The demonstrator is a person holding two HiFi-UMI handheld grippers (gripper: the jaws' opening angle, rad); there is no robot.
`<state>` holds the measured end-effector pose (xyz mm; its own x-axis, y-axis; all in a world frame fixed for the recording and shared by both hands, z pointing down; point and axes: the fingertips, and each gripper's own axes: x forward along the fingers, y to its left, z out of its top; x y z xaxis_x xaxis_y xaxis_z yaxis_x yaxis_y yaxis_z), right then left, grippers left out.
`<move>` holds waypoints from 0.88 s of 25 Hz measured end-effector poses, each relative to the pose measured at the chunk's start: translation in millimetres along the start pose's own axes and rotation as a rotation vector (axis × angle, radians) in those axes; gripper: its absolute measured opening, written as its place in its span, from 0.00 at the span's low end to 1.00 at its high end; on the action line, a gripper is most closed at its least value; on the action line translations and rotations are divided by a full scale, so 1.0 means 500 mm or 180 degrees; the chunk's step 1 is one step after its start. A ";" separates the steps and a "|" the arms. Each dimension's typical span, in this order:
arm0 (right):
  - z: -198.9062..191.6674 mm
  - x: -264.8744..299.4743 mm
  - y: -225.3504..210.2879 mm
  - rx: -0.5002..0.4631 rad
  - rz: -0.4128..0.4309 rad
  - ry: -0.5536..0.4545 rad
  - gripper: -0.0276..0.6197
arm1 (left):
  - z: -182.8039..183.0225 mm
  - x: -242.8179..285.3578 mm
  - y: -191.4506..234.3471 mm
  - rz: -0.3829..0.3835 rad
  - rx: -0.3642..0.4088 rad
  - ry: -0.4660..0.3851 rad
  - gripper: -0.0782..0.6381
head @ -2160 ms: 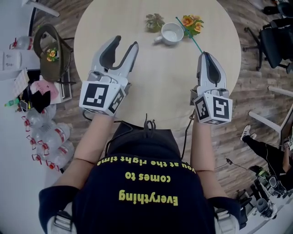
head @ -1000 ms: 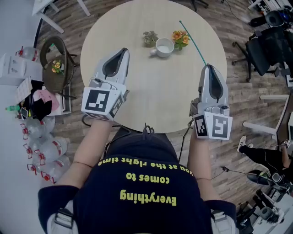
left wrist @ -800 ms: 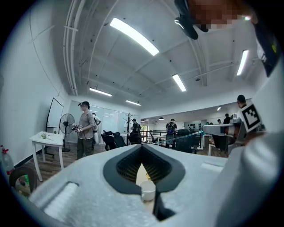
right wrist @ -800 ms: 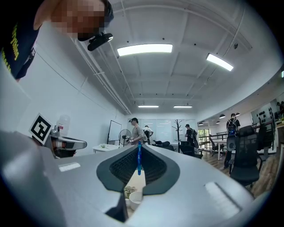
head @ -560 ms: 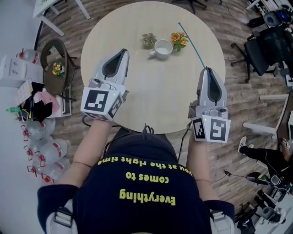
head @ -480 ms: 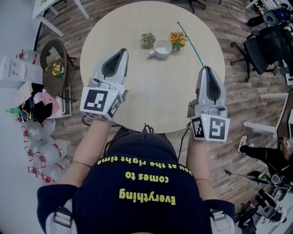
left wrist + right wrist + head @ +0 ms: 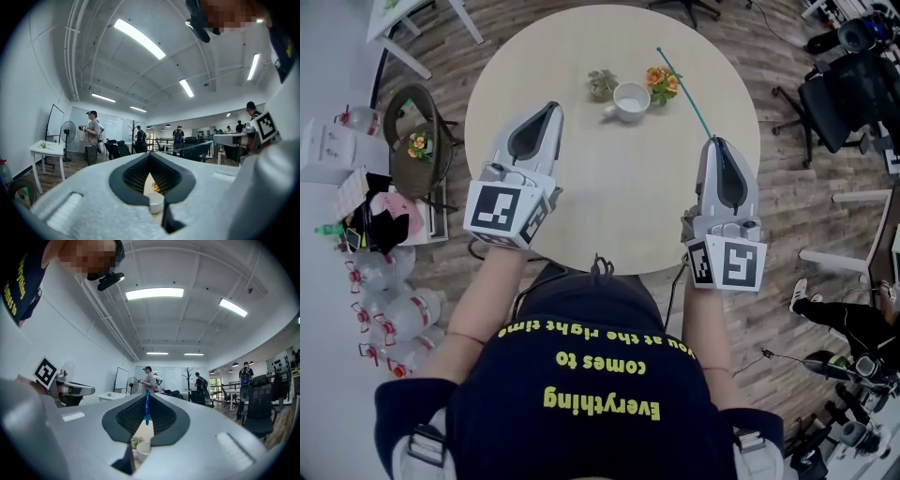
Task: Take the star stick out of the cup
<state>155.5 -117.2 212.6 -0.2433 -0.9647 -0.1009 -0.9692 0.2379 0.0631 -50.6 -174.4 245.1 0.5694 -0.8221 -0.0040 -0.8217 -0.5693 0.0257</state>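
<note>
Star (too small) on star stick [image 7: 684, 95] indistinct

A glossy white cup [image 7: 632, 97] stands on a matt, pale wood-grain table [image 7: 619, 187] above plank flooring [image 7: 787, 202].

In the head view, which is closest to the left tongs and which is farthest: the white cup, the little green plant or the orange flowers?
Starting from the left tongs, which are shut:
1. The little green plant, just left of the cup.
2. The white cup, in the middle of the three.
3. The orange flowers, on the cup's right side.
</note>
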 end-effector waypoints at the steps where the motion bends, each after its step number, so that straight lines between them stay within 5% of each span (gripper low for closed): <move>1: -0.001 0.001 0.000 -0.0007 0.0001 0.0003 0.09 | -0.001 0.000 0.001 0.0002 0.0000 0.0003 0.11; 22: -0.009 0.009 -0.006 -0.0093 -0.0074 0.0070 0.09 | -0.012 0.005 0.008 -0.0060 -0.0031 0.0029 0.11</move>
<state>157.7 -122.7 216.5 -0.2194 -0.9723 -0.0807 -0.9731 0.2121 0.0901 -52.6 -178.7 250.9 0.5850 -0.8110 0.0046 -0.8106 -0.5845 0.0356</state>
